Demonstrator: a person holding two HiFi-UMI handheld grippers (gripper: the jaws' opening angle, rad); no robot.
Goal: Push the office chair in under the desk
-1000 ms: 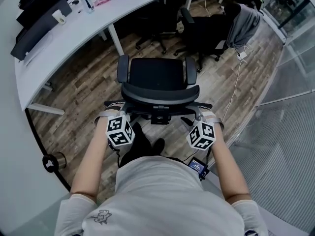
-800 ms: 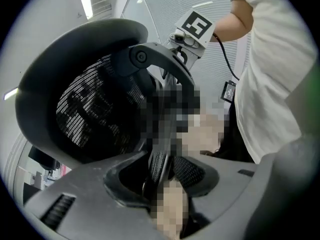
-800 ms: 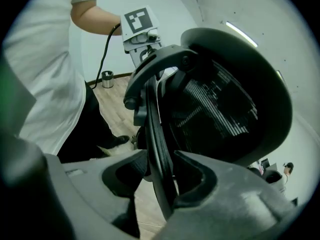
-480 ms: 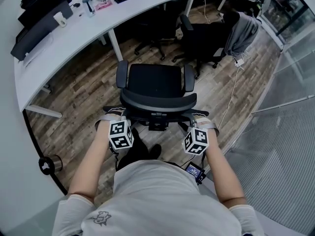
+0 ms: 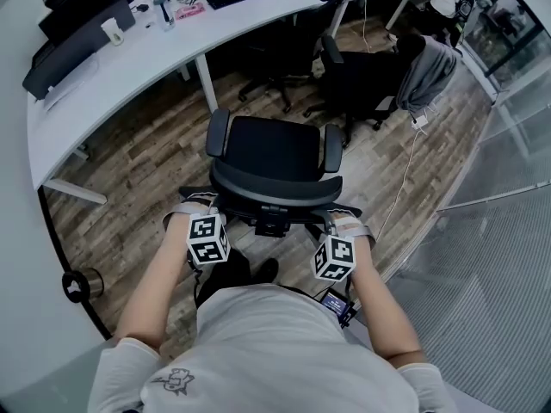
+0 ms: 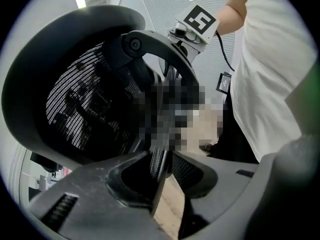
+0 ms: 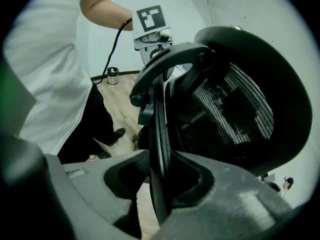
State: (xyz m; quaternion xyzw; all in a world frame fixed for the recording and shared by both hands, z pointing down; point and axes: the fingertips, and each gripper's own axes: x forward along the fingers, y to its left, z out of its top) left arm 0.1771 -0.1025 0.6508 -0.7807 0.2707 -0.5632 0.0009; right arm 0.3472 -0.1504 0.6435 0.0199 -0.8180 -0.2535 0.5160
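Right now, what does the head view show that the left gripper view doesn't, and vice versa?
Only the head view shows the long white desk, the black office chair's padded seat and a second black chair draped with a grey garment. Only the left gripper view shows the weave of the black mesh backrest and its thin rim pinched in the left gripper, whose jaws have just been closing. Both show the brown wood floor, the person's white shirt and the right gripper, whose jaws have likewise been closing on that rim.
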